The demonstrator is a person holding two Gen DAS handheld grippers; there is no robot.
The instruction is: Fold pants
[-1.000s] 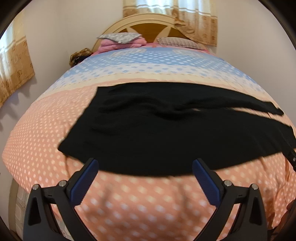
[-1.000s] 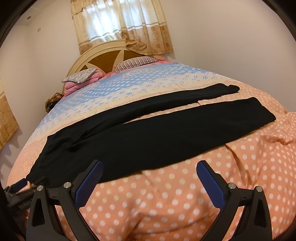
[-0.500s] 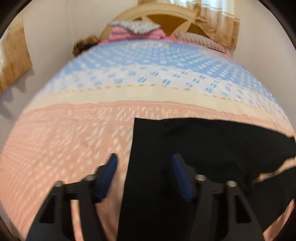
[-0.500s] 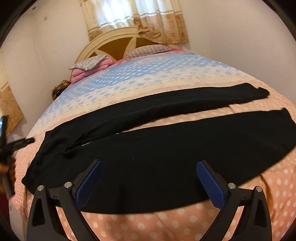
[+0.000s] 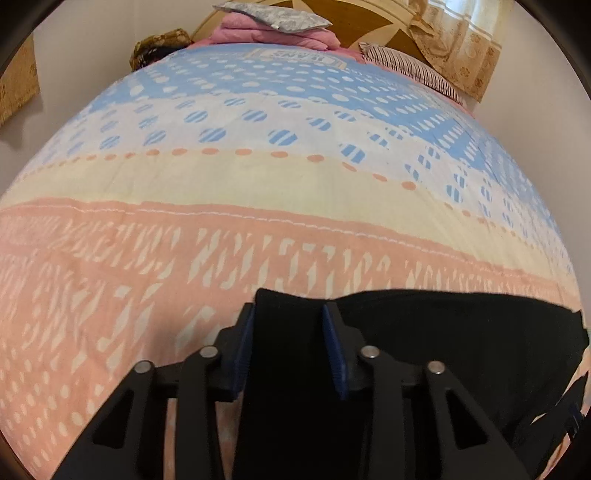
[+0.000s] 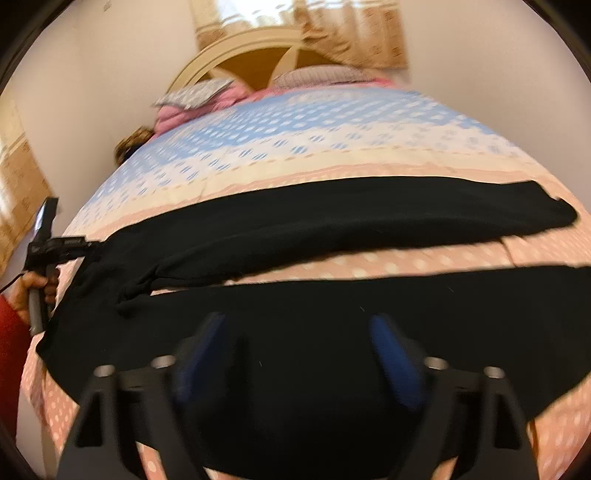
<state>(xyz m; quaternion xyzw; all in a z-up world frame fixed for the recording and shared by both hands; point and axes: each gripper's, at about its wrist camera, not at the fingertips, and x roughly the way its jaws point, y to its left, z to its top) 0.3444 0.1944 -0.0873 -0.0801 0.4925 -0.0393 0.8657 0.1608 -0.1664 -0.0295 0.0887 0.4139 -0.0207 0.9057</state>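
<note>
Black pants (image 6: pixel 332 229) lie spread flat across the bed, the waist at the left and both legs reaching right. In the left wrist view my left gripper (image 5: pixel 290 314) has its jaws narrowed around the far corner of the pants' waist (image 5: pixel 288 354), with black cloth filling the gap between the blue pads. In the right wrist view my right gripper (image 6: pixel 297 326) is open low over the near leg (image 6: pixel 443 306), its blue pads wide apart. The left gripper (image 6: pixel 70 245) also shows there at the waist, held in a hand.
The bed has a quilt (image 5: pixel 258 184) in pink, cream and blue bands. Pillows and a folded pink blanket (image 5: pixel 273 29) lie by the wooden headboard (image 6: pixel 258 62). Walls and curtains surround the bed. The bed's near edge drops off below the right gripper.
My left gripper moved forward to the waist's far corner and closed on it. My right gripper moved forward and down over the near leg, still open.
</note>
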